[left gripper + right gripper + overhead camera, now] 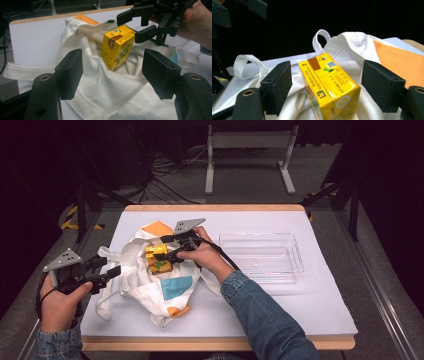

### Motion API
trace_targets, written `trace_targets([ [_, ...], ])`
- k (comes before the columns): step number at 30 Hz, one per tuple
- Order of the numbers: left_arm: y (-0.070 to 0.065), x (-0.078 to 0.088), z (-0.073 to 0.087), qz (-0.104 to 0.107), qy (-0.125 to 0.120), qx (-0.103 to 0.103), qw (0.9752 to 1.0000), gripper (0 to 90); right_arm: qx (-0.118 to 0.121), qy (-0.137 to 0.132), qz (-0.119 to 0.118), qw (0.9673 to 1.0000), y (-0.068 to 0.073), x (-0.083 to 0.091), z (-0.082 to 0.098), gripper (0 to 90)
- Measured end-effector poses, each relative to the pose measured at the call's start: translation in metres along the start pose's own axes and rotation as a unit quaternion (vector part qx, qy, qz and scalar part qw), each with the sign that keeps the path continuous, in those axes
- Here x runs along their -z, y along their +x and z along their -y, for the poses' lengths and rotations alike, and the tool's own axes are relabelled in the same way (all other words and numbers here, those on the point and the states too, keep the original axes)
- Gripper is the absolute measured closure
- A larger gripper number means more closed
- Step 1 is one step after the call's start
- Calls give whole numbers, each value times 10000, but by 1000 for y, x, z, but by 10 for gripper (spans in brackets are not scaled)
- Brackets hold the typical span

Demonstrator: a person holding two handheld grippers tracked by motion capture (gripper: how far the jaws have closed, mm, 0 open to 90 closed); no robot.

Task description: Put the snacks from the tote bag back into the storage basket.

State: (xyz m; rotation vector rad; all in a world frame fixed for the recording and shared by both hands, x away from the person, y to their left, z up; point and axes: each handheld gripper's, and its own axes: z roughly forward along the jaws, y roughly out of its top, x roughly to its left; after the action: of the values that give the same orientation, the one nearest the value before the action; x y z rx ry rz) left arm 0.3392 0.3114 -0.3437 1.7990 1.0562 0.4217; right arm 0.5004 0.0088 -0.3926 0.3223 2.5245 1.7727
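Bench [320, 310]: white-topped, carrying everything; it lies beneath both hand-held grippers.
Tote bag [150, 285]: cream cloth with orange and blue patches, crumpled between the two hand-held grippers, its mouth gaping toward the right one.
Clear tray [295, 262]: empty plastic bin, well apart from the bag, beyond the right hand-held gripper on the side away from the left one.
Left hand-held gripper [112, 72]: jaws spread wide and released; the bag's rim cloth lies between and just ahead of the pads, which do not visibly press on it. It sits at the bag's outer edge, near a handle loop.
Right hand-held gripper [327, 85]: jaws parted, straddling the carton with a visible gap on each side, so nothing is grasped yet.
Yellow drink carton [328, 85]: stands tilted in the bag's mouth, directly between the right pads; from the left hand-held gripper it sits straight ahead, propped on folds of cloth.
Step in hand: by my reading, lining up to pick the carton out of the bag.
Next move: likely needs the right jaws eased a little farther around the carton, then clenched squarely on its flat sides before lifting toward the tray, while the left steadies the cloth.
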Motion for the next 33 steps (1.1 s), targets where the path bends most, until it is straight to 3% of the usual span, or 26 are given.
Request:
trace_targets([
  [26,-1,-6,-2,71,52,-35,10000,344,210,217,0,9995,0,-25,16,206],
  [33,-1,-7,-1,93,85,-45,9999,342,296,288,14,9991,1,-27,16,300],
])
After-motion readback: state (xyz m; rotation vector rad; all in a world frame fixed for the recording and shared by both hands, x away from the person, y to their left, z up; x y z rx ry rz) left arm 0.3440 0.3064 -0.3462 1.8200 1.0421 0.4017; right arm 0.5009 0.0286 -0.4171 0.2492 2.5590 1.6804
